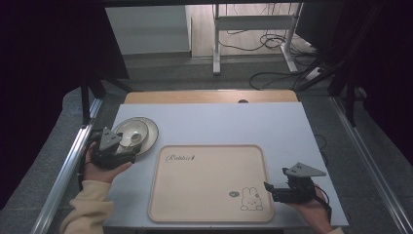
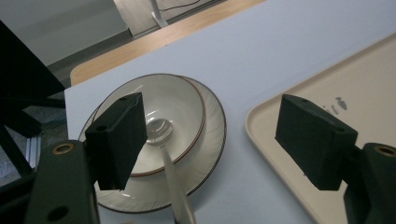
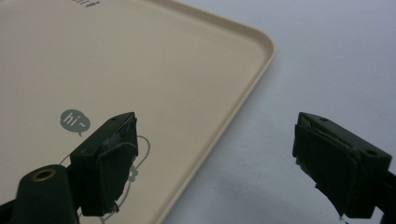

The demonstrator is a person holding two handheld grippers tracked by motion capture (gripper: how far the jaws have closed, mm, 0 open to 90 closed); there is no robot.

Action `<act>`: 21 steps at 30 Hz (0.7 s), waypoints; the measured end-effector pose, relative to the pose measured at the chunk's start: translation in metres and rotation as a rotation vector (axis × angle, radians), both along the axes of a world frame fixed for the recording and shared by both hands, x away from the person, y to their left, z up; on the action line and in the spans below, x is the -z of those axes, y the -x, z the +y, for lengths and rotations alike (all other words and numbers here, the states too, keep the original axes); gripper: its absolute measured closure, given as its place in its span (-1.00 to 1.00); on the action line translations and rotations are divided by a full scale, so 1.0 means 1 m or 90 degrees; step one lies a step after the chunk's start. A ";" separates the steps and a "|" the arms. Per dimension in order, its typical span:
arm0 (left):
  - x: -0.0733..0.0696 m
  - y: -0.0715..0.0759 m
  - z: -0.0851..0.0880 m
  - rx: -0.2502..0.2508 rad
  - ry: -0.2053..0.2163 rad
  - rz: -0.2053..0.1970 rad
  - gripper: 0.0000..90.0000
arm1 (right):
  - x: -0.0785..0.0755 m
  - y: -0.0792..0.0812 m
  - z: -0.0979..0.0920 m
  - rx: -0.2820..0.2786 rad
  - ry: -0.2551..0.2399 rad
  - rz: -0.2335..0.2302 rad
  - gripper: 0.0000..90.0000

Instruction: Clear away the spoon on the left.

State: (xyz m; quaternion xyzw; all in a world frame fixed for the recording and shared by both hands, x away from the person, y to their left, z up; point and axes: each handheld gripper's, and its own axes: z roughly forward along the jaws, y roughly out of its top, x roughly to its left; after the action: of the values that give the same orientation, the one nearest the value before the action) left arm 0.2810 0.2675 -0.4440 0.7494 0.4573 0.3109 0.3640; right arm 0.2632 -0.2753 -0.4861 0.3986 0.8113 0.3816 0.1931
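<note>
My left gripper (image 2: 210, 140) hangs released, jaws wide, just above the near edge of the bowl (image 2: 159, 123), which sits on a plate (image 2: 212, 140) at the counter's (image 1: 219, 124) left side, just beside the tray (image 1: 209, 183). A spoon (image 2: 170, 158) lies in the bowl, its handle running out toward me between my jaws. My right gripper (image 3: 215, 163) is also released, straddling the tray's right rim near the rabbit print, one jaw over the tray, the other over bare counter.
</note>
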 end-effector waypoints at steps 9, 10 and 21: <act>0.013 0.003 0.013 0.002 -0.001 0.012 -0.44 | 0.001 -0.001 -0.002 0.005 0.005 0.007 -0.68; 0.014 0.004 0.013 0.005 -0.003 0.012 -0.44 | 0.001 -0.001 -0.002 0.005 0.006 0.008 -0.68; 0.026 0.008 0.023 0.002 -0.013 0.020 -0.36 | 0.002 -0.001 -0.001 -0.002 0.007 0.008 -0.68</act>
State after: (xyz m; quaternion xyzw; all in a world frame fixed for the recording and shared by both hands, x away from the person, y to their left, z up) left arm 0.2727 0.2902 -0.4696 0.7587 0.4583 0.3033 0.3498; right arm 0.2640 -0.2762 -0.4878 0.3983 0.8155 0.3748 0.1895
